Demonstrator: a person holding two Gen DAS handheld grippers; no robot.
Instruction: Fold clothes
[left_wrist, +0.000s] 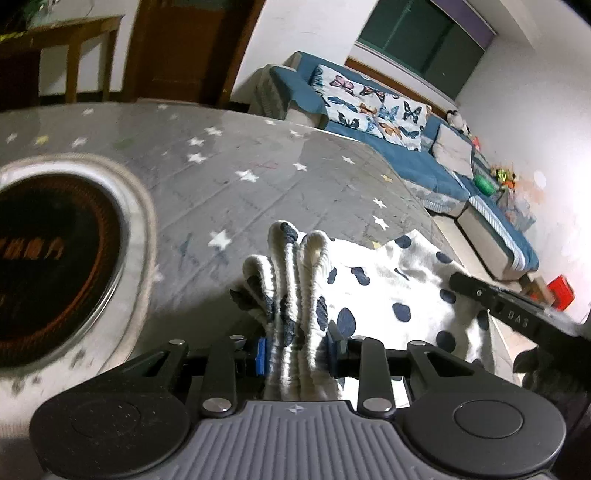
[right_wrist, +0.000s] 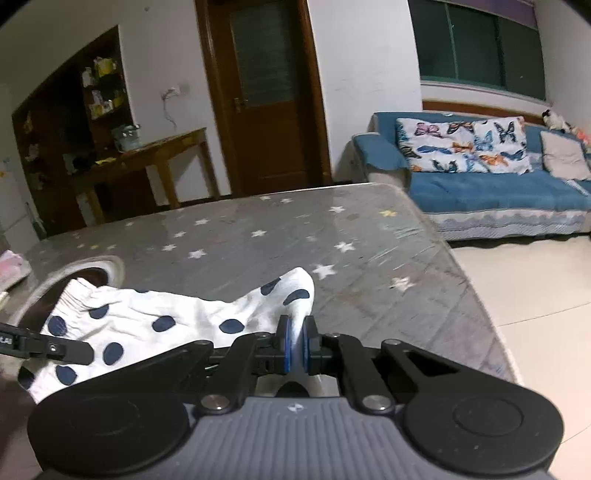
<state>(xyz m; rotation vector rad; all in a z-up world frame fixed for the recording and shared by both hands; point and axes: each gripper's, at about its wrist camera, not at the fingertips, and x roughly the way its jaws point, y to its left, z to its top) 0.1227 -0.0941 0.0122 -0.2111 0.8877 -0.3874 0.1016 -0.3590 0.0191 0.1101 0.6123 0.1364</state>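
Observation:
A white garment with dark blue dots (left_wrist: 384, 280) lies on the grey star-patterned table (left_wrist: 258, 173). My left gripper (left_wrist: 297, 350) is shut on its bunched, ribbed waistband (left_wrist: 291, 280), which stands up in folds between the blue pads. In the right wrist view the same garment (right_wrist: 147, 321) stretches leftward across the table (right_wrist: 332, 229). My right gripper (right_wrist: 297, 347) is shut on a thin corner of the cloth (right_wrist: 295, 291). The black finger of the right gripper (left_wrist: 491, 299) shows at the right of the left wrist view; the left gripper's finger (right_wrist: 48, 347) shows at the left edge.
A round dark inset with a pale rim (left_wrist: 55, 258) sits in the table to the left. Beyond the table stand a blue sofa with butterfly cushions (right_wrist: 480, 177), a brown door (right_wrist: 266, 99) and a wooden side table (right_wrist: 155, 158). The table's right edge drops to pale floor tiles (right_wrist: 517, 288).

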